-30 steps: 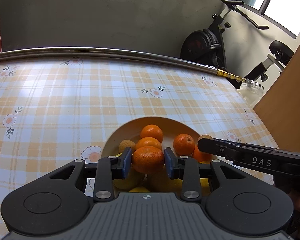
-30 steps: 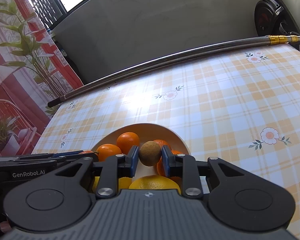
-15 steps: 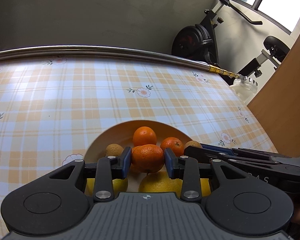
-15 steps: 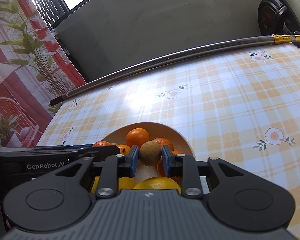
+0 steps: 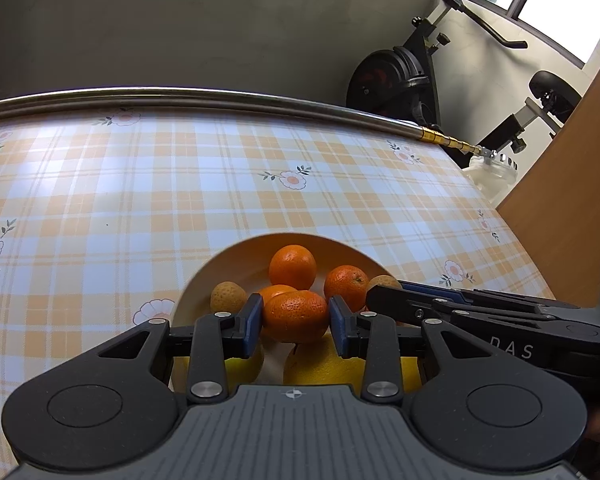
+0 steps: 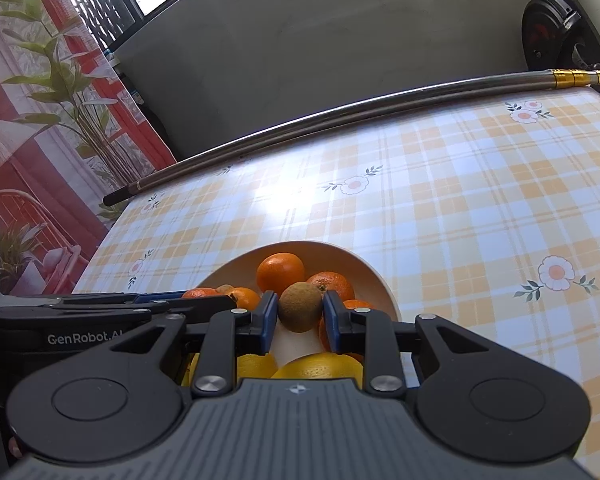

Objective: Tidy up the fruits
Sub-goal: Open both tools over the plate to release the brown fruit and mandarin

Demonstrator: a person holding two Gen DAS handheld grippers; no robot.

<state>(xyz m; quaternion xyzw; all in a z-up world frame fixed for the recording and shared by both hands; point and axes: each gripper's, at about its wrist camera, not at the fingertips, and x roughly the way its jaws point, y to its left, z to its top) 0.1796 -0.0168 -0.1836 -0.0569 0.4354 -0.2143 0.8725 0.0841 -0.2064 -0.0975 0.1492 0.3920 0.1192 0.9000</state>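
Left wrist view: the left gripper (image 5: 296, 322) had its blue fingers (image 5: 252, 322) closed on a mandarin (image 5: 296, 316), held just above a cream bowl (image 5: 228, 258). Lettering "DAS" was legible on the side of the right gripper (image 5: 384, 294), which entered from the right edge over the bowl. In the bowl lay two more mandarins, two small tan fruits and, nearest the camera, lemons (image 5: 324, 364). The bowl stood on a tabletop (image 5: 140, 200) covered with an orange-and-white checked cloth printed with daisies. A metal pole (image 5: 220, 98) with a gold-banded end lay along the far edge. Beyond it were a grey wall, an exercise bike (image 5: 400, 80), a bright window and a wooden panel (image 5: 572, 168) at right.

Right wrist view: the right gripper (image 6: 300, 314) had its fingers (image 6: 268, 316) pressed narrowly onto a brown kiwi (image 6: 300, 306), also held over the bowl (image 6: 372, 276). The left gripper (image 6: 220, 302) crossed in from the left, its body marked "GenRobot.AI", the last letters partly hidden. Mandarins and lemons (image 6: 320, 366) lay below. The same checked tabletop (image 6: 460, 200) and pole (image 6: 340, 116) extended behind, with a red-and-white curtain printed with plants (image 6: 40, 100) at left, a window above it and the bike wheel at upper right.
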